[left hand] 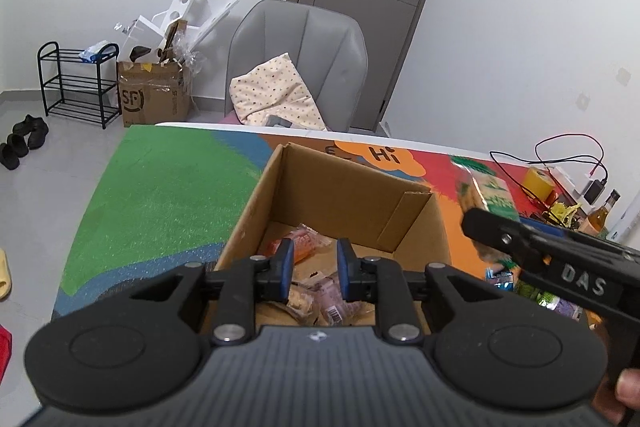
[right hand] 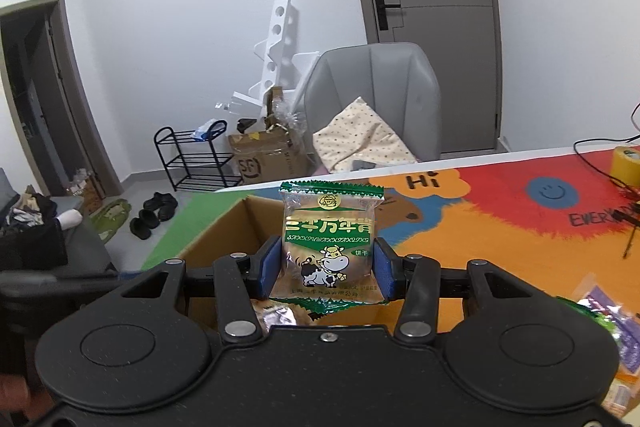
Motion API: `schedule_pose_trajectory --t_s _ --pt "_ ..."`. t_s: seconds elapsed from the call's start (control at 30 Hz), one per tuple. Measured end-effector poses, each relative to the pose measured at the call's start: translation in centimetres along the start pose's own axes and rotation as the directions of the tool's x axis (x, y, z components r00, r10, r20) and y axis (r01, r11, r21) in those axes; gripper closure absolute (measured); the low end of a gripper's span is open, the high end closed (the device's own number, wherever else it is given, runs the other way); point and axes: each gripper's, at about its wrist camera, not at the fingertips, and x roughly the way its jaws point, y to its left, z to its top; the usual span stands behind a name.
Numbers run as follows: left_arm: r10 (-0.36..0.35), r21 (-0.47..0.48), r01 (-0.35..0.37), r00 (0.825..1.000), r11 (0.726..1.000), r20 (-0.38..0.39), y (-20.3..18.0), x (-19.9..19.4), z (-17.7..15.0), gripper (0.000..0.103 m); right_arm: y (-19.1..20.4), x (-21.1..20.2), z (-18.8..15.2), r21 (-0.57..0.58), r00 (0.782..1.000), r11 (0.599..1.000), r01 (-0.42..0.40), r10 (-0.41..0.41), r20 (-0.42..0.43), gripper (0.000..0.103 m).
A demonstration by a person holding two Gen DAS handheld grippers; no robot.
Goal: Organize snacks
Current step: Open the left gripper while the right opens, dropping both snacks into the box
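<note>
Now | right claw clamps biscuit packet | left claw parted, empty

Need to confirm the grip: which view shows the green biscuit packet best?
The right wrist view: the biscuit packet faces the camera, upright between the right gripper pads. The left wrist view shows it only side-on, blurred, beyond the cardboard box.

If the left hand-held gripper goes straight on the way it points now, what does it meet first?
Most likely the snack packets on the floor of the cardboard box. The left hand-held gripper points down into it, fingers empty. Depth is hard to judge.
</note>
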Motion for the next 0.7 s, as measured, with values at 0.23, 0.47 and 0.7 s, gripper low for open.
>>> schedule_pose_trajectory --t_s 0.23,0.47,0.7 --pt "-0.016 -0.008 0.016 1.000 1.000 -0.024 -0.1 -0.2 -0.2 0.064 -0.1 -0.1 1.1 0.064 0.995 0.994 -0.087 0.084 0.050 0.047" --pt "-0.012 -0.010 0.012 1.000 1.000 -0.013 -0.5 -0.8 -0.4 0.038 -1.1 -0.9 0.8 0.081 0.996 0.994 -0.071 0.067 0.052 0.039" --pt "-0.005 -0.001 0.005 1.000 1.000 0.000 -1.7 -1.0 -0.8 0.020 -3.2 -2.4 -0.8 0.109 1.000 0.994 -0.020 0.019 0.019 0.030"
